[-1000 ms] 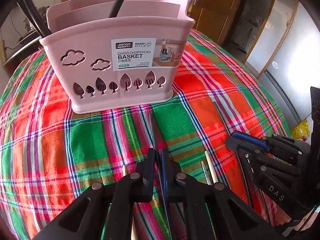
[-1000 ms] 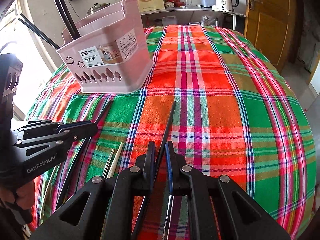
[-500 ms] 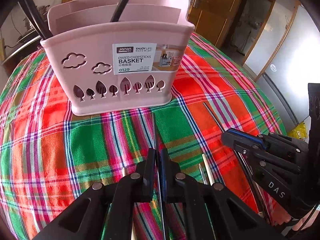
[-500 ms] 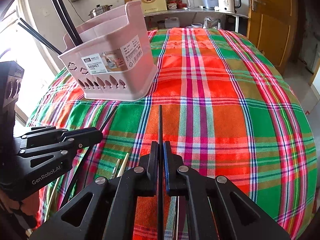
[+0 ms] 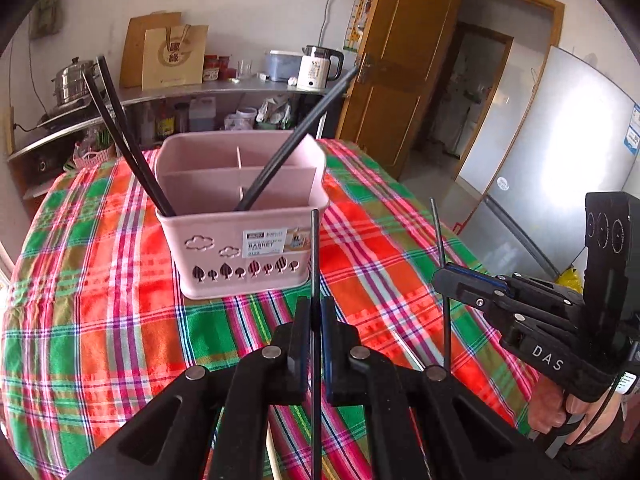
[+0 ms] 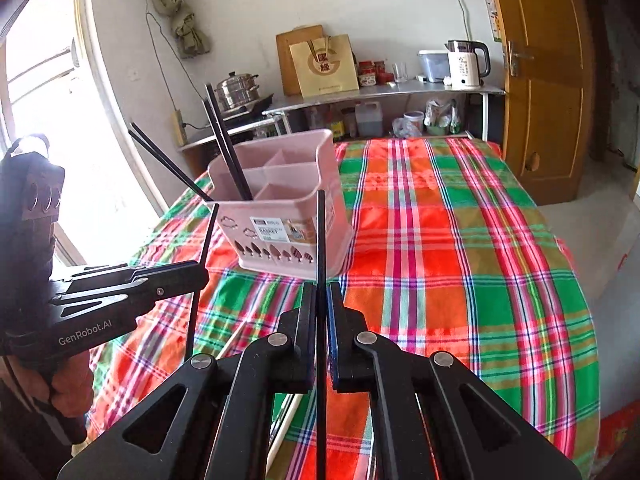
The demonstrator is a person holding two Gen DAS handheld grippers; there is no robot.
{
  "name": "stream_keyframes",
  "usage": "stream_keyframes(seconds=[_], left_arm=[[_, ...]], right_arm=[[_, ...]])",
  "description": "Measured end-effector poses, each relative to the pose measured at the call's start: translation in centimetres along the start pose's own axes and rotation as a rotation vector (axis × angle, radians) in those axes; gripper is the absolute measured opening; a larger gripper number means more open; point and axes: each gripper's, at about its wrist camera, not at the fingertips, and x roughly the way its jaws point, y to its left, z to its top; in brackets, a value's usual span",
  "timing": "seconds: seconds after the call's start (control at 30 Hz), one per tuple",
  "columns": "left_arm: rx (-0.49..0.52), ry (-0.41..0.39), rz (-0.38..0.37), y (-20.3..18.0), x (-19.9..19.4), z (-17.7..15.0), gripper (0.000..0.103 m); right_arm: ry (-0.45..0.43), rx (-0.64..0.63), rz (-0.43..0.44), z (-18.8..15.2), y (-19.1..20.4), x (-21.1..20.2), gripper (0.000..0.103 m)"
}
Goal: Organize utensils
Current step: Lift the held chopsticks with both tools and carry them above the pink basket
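A pink divided basket [image 5: 244, 256] [image 6: 288, 236] stands on the plaid-covered table, with several black chopsticks [image 5: 132, 148] leaning out of its compartments. My left gripper [image 5: 316, 312] is shut on a black chopstick [image 5: 315, 248], held upright above the table in front of the basket. My right gripper [image 6: 320, 300] is shut on another black chopstick [image 6: 321, 232], also upright. Each gripper shows in the other's view, the right gripper [image 5: 444, 278] to the right and the left gripper [image 6: 200, 274] to the left, both short of the basket.
Light wooden chopsticks [image 5: 406, 354] [image 6: 236, 340] lie on the plaid tablecloth [image 6: 460, 260] below the grippers. A shelf with a kettle [image 6: 464, 64], pot and paper bag stands behind the table. A wooden door [image 6: 540, 80] is at the right.
Both grippers have lifted their chopsticks off the cloth and tilted them upright. They have risen and pulled back, so the basket looks smaller and its open top shows.
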Motion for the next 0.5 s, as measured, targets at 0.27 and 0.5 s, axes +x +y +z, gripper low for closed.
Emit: stream_keyframes(seconds=[0.27,0.5], left_arm=[[0.023,-0.109,-0.012,-0.2,-4.9,1.9,0.004],[0.022,-0.108,-0.010,0.0,-5.0,1.6,0.004]], right_arm=[[-0.103,-0.024,0.005,1.6,1.0,-4.1,0.005],[-0.109,-0.032,0.006,1.3,0.8,-4.4,0.005]])
